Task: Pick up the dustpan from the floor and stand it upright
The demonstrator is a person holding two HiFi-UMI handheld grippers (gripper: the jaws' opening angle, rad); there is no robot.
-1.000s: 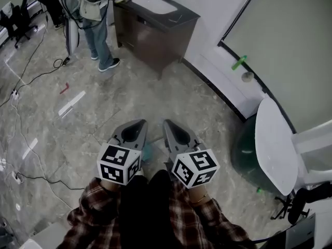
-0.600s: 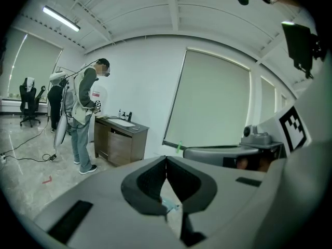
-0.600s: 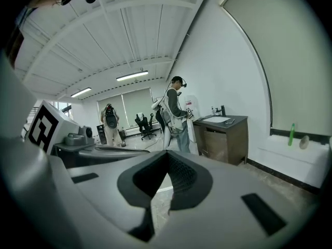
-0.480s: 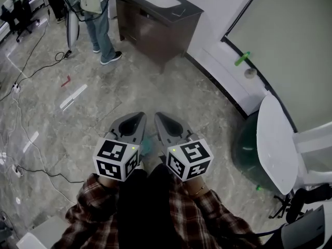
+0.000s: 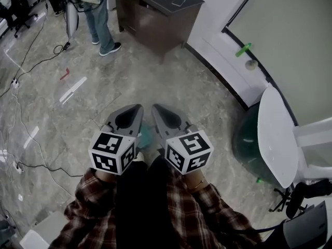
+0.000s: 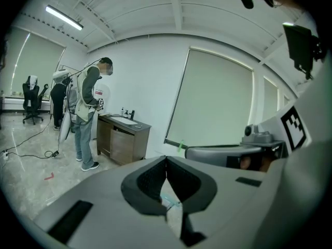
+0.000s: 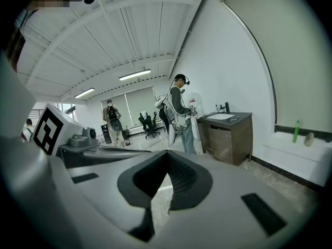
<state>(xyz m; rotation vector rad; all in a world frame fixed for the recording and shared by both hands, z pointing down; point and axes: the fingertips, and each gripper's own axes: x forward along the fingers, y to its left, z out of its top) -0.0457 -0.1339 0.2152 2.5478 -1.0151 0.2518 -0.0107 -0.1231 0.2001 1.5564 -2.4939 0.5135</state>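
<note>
Left hand-held gripper [image 6: 166,160]: clenched, tips meeting, nothing between. Right hand-held gripper [image 7: 167,154]: same, empty. Both side by side above floor [image 5: 171,77], away from its wall edges.

Teal sliver on floor under gap between them, probably dustpan [image 5: 146,137], mostly hidden.

Risks:
- closed jaws shove it across glossy floor
- blind reach misses
- grippers knock together

Writing: only square markers on cubes [image 5: 111,152]; no brand readable.

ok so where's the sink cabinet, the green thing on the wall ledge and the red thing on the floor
sink cabinet [image 5: 139,21]: head view, on its dark front
green thing [image 5: 243,49]: head view, on its middle
red thing [image 5: 64,74]: head view, on its middle
</note>
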